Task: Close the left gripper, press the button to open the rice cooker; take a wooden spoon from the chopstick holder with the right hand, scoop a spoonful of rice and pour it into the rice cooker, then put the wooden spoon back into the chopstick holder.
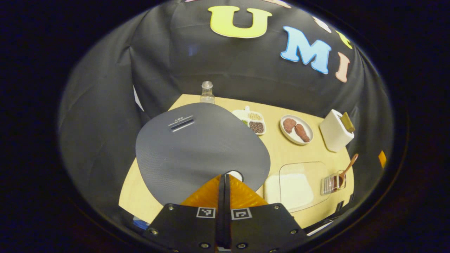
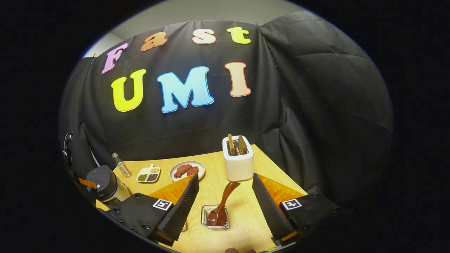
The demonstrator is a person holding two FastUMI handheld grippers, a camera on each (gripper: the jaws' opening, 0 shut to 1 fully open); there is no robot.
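Directly ahead of right tool [image 2: 225, 207]: wooden spoon [image 2: 222, 205].

- Left gripper view sits right over the rice cooker [image 1: 200, 147] lid, super close, looking down across the bench [image 1: 281, 154].
- Right gripper view hangs back, low, facing the chopstick holder [image 2: 215, 217].
- Both catch the toaster [image 1: 335, 130] and steak plate [image 2: 187, 170].

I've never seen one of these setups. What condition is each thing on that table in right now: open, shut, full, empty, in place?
Rice cooker: lid down, shut.
Left tongs: shut, tips at the cooker's front button.
Right tongs: open, holding nothing.
Wooden spoon: standing tilted in the chopstick holder, untouched.
Toaster: slices sticking up from its slots.
Clear box of rice: lid state hard to tell.
Bottle: upright, uncapped.
Plate: holds two brown pieces.
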